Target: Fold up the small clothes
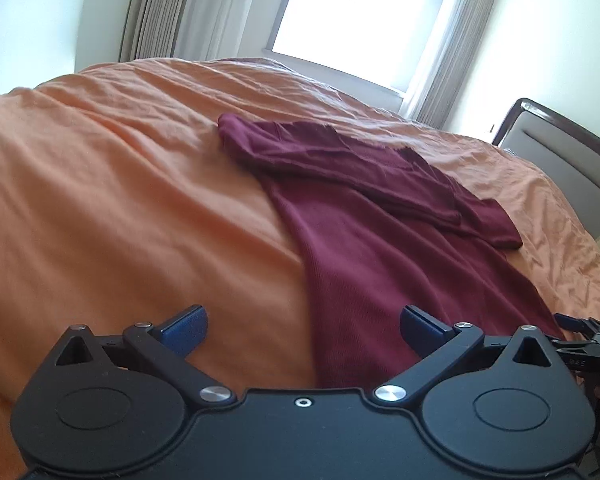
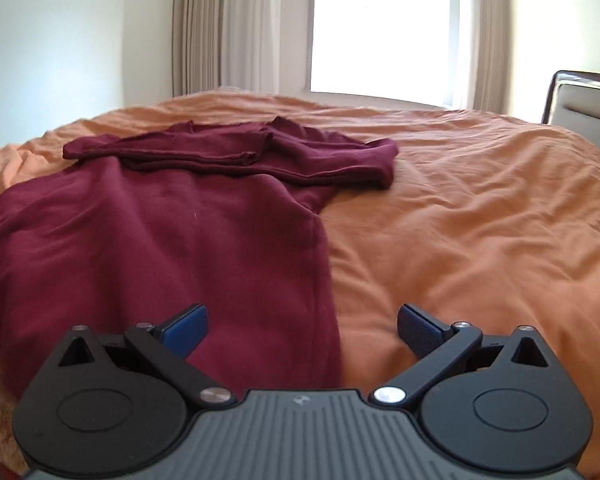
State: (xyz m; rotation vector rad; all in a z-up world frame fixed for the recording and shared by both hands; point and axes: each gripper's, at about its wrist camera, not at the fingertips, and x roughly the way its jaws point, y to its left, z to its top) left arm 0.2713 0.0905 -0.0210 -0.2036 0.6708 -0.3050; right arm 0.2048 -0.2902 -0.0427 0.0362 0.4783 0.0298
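The maroon shirt (image 1: 364,248) lay flat on the orange bedcover (image 1: 120,184), its sleeves folded across the top part of the body. In the left wrist view it ran from the centre down to the lower middle of the frame; its left side edge crossed the lower centre, just between the blue pads of the left gripper (image 1: 303,330). That gripper was spread wide, released, nothing pinched, and its pads (image 1: 186,330) stood apart from the cloth, above the near hem. The right gripper (image 2: 302,330) was also wide open and empty; in its view the shirt's right side edge passed the lower centre, w/ the left pad over maroon cloth and the right pad over bare cover.

Open room: much free bedcover at the left of the left view and at the right of the right view, only wrinkles there. At the lower right edge of the left view a black part showed, prob. the other gripper, but it was too cut off to be sure. A headboard (image 2: 584,100) stood at the right, window (image 2: 384,28) and curtains (image 2: 220,28) in the upper part, well apart from the shirt.
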